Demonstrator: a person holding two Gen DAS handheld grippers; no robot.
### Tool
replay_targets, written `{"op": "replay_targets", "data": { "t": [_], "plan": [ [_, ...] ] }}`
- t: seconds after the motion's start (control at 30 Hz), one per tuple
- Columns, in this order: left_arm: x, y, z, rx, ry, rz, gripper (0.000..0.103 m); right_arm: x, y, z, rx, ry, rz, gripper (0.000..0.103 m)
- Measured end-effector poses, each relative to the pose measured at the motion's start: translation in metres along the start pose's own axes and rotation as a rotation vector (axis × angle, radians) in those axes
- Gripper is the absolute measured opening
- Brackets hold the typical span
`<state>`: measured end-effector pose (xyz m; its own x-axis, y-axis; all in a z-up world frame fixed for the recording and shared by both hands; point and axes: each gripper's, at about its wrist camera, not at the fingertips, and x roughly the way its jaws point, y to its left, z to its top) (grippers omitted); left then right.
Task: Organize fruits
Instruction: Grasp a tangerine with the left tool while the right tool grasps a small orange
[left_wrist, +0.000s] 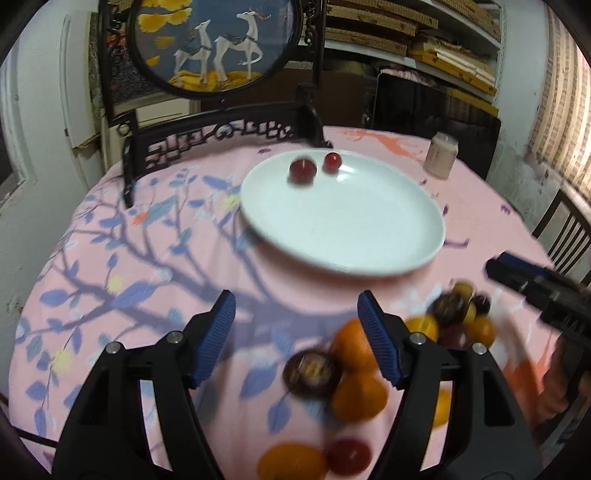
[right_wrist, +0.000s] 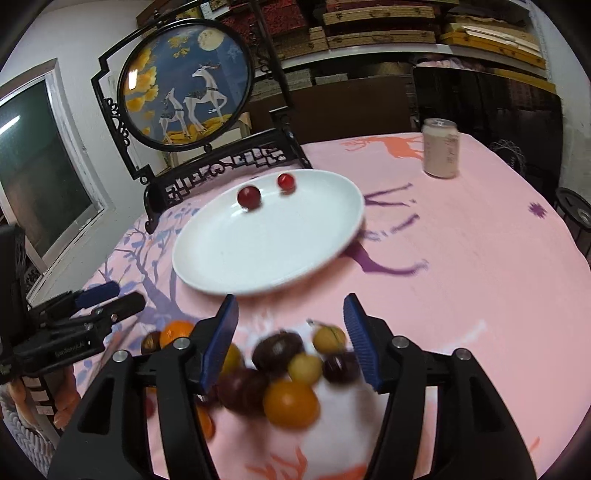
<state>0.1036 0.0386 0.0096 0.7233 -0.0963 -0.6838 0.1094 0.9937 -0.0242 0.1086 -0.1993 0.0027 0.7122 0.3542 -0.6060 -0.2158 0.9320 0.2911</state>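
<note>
A white plate (left_wrist: 343, 236) lies on the pink tablecloth with two red fruits (left_wrist: 303, 170) at its far side; the plate also shows in the right wrist view (right_wrist: 266, 258). A heap of loose fruit sits on the cloth in front of it: oranges (left_wrist: 352, 345), dark purple fruits (left_wrist: 313, 373), a red one (left_wrist: 349, 456). My left gripper (left_wrist: 295, 314) is open and empty above the cloth, left of the heap. My right gripper (right_wrist: 290, 314) is open and empty, over an orange (right_wrist: 291, 404), yellow fruits (right_wrist: 304, 367) and dark fruits (right_wrist: 277, 349).
A pale drink can (left_wrist: 440, 154) stands at the far right of the round table, seen also in the right wrist view (right_wrist: 440, 147). A black carved stand with a round deer picture (left_wrist: 218, 44) stands behind the plate. Dark chairs surround the table.
</note>
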Motion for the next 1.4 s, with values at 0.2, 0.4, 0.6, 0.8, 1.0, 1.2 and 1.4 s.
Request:
{"op": "replay_targets", "data": {
  "t": [0.2,0.4,0.6,0.8,1.0,1.2,1.4],
  "plan": [
    [-0.035,0.026,-0.027,-0.063,-0.039,0.011,0.077,-0.021,-0.021,-0.017,0.092,-0.013,0.003,0.06],
    [-0.062,0.04,-0.074,-0.054,-0.004,-0.077,0.077,-0.03,-0.03,-0.029,0.147,-0.006,0.018,0.06],
    [-0.054,0.022,-0.093,0.058,0.069,-0.045,0.077,-0.031,-0.03,-0.029,0.146,-0.005,0.008,0.06],
    [-0.043,0.018,-0.089,0.072,0.111,-0.059,0.077,-0.027,-0.03,-0.03,0.147,0.011,0.003,0.06],
    [-0.031,0.025,-0.078,0.024,0.129,-0.089,0.071,-0.027,-0.03,-0.03,0.149,0.01,-0.003,0.06],
    [-0.027,0.022,-0.073,0.022,0.122,-0.135,0.053,-0.026,-0.03,-0.031,0.151,0.016,-0.006,0.06],
    [-0.027,0.014,-0.071,0.08,0.106,-0.142,0.042,-0.025,-0.031,-0.031,0.153,0.021,-0.007,0.06]
  ]
}}
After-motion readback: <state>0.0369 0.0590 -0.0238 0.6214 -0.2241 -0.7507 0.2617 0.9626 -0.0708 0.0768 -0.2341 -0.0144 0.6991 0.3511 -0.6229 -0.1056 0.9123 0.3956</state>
